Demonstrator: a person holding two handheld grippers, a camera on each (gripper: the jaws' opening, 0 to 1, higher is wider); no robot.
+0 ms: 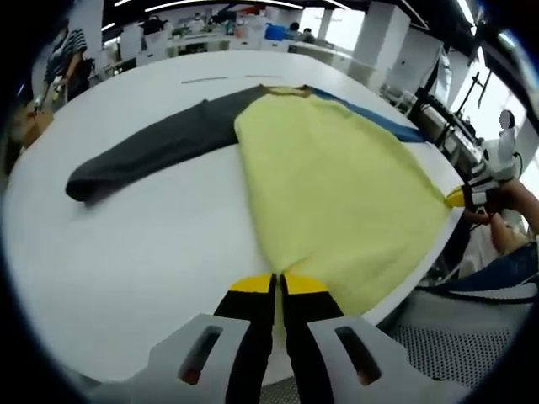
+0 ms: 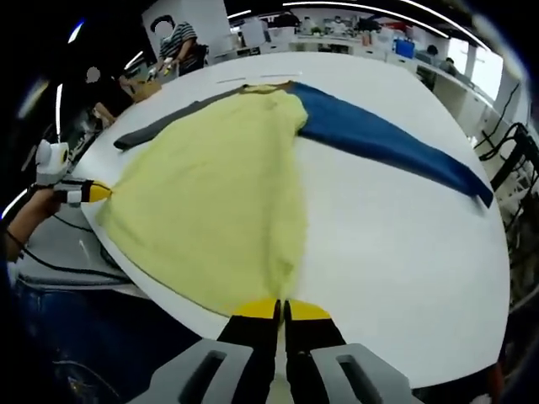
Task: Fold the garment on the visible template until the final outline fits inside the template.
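A garment with a pale yellow body (image 1: 337, 177), a dark grey sleeve (image 1: 160, 147) and a blue sleeve (image 2: 379, 135) lies spread on the white table (image 1: 152, 269). In the left gripper view my left gripper (image 1: 278, 282) is shut on one corner of the yellow hem at the table's near edge. The right gripper view shows my right gripper (image 2: 282, 307) shut on the other hem corner. Each gripper also shows in the other's view: the right gripper (image 1: 459, 198) at the hem's far end, the left gripper (image 2: 97, 193) at the left. Both sleeves stretch out flat to the sides.
Thin dark lines (image 1: 205, 80) mark the table beyond the collar. The table edge (image 2: 152, 290) runs just under the hem. A person's hand (image 1: 505, 202) holds the right gripper. Desks and people (image 2: 173, 42) stand in the background, and metal racks (image 2: 505, 143) at the right.
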